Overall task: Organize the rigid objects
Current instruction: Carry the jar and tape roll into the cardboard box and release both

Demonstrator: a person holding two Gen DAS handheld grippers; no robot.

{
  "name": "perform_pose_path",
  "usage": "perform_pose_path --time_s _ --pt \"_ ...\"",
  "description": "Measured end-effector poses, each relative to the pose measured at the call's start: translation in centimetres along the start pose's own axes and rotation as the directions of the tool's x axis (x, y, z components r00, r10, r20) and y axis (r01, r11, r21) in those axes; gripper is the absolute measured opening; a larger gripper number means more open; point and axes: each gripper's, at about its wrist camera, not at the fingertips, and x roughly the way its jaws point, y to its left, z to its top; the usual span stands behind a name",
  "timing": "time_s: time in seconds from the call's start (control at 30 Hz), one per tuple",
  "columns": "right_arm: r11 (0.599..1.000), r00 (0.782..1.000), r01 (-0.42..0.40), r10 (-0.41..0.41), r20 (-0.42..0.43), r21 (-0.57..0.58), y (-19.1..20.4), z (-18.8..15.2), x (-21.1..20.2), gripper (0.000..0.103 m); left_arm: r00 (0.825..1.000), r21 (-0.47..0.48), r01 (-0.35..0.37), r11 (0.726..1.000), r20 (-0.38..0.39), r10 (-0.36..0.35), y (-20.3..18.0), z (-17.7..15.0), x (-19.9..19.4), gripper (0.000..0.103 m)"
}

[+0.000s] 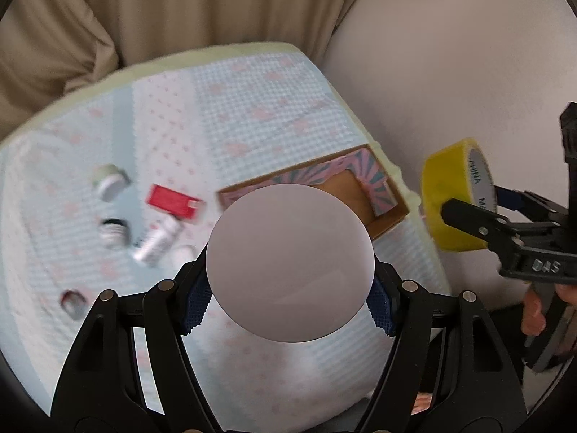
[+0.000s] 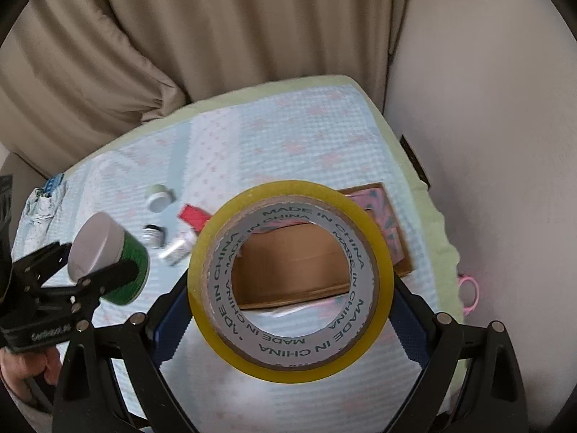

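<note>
1. Left of the cardboard box (image 2: 299, 263), small items lie loose on the patterned cloth (image 2: 288, 133): a white-capped jar (image 2: 158, 197), a dark-rimmed jar (image 2: 154, 235), a silver bottle (image 2: 176, 249) on its side and a red packet (image 2: 193, 216). The bottle lies touching or nearly touching the dark-rimmed jar, and a careless sweep towards the box could set the round ones rolling.
2. Also left of the box, above the cloth, the left gripper (image 2: 104, 252) is clamped on a green tin with a pale lid (image 2: 108, 259), one finger across the green wall. In the left wrist view the lid (image 1: 290, 263) fills the gap between the fingers. The smooth round wall could slip or twist in that hold if the hand tilts on its way over the box.
3. Directly over the box in the right wrist view, the right gripper (image 2: 290, 310) grips a yellow tape roll (image 2: 290, 281) by its outer rim, and the box floor shows through the core. Released tilted, the roll could catch the box wall or land on edge and roll off the cloth.
4. Both loads head for one box, so the two grippers could collide above it.
</note>
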Motion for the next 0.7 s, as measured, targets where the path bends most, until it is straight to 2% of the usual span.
perform_pose_path --time_s 0.13,0.3,0.5,0.7 --pt "1.000 0.999 0.004 -0.003 -0.049 0.014 -3.9 2.0 2.8 0.095 0.999 -0.029 -0.006 1.000 -0.035 0.005 -2.5 1.4 3.6 0.069" --pt "0.999 0.993 -0.013 0.019 -0.116 0.048 -7.0 4.2 7.1 0.095 0.995 -0.040 -0.044 0.998 -0.092 0.040 -3.0 2.6 8.7 0.069" --pt "0.999 0.980 -0.005 0.013 -0.201 0.036 -8.6 5.6 13.7 0.095 0.981 -0.030 -0.084 0.996 -0.175 0.078 -1.8 3.4 15.2 0.069" --pt "0.999 0.961 -0.028 0.017 -0.276 -0.034 -8.6 5.5 19.7 0.095 0.958 0.007 -0.120 0.993 -0.263 0.117 -0.5 3.0 21.5 0.069"
